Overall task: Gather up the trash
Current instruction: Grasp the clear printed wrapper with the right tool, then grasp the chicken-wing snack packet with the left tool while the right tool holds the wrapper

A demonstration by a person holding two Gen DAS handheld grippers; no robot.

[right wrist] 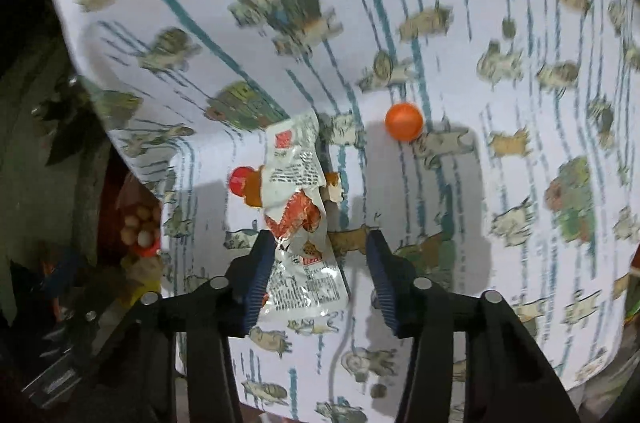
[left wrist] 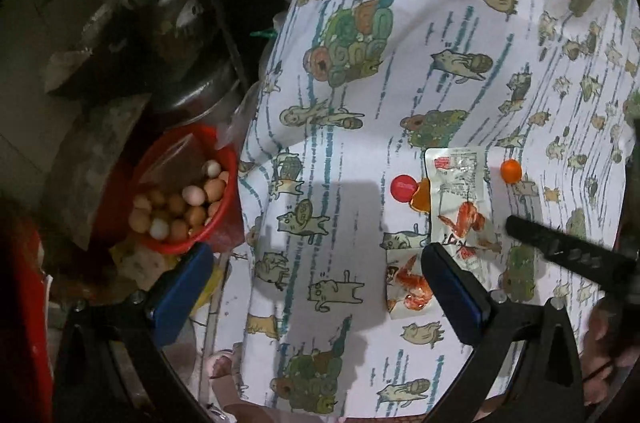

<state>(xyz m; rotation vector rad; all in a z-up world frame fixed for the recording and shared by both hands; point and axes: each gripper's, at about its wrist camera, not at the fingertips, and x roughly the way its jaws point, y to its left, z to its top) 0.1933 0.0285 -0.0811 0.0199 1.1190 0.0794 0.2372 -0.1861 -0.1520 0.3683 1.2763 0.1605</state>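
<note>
A white snack wrapper (left wrist: pixel 460 195) with a red shrimp print lies on the cat-print tablecloth (left wrist: pixel 360 103). A smaller torn wrapper piece (left wrist: pixel 404 283) lies just in front of it. A red cap (left wrist: pixel 403 187), an orange piece (left wrist: pixel 422 197) and an orange cap (left wrist: pixel 511 171) lie beside it. My left gripper (left wrist: pixel 320 287) is open above the cloth, its right finger over the wrappers. My right gripper (right wrist: pixel 320 263) is open, with the wrapper (right wrist: pixel 300 219) beside its left finger; the orange cap (right wrist: pixel 404 122) lies beyond. Its finger (left wrist: pixel 560 247) shows in the left wrist view.
A red bowl of eggs (left wrist: pixel 180 199) stands on the floor left of the table, with a metal pot (left wrist: pixel 192 91) and dark clutter behind it. The bowl also shows in the right wrist view (right wrist: pixel 140 227).
</note>
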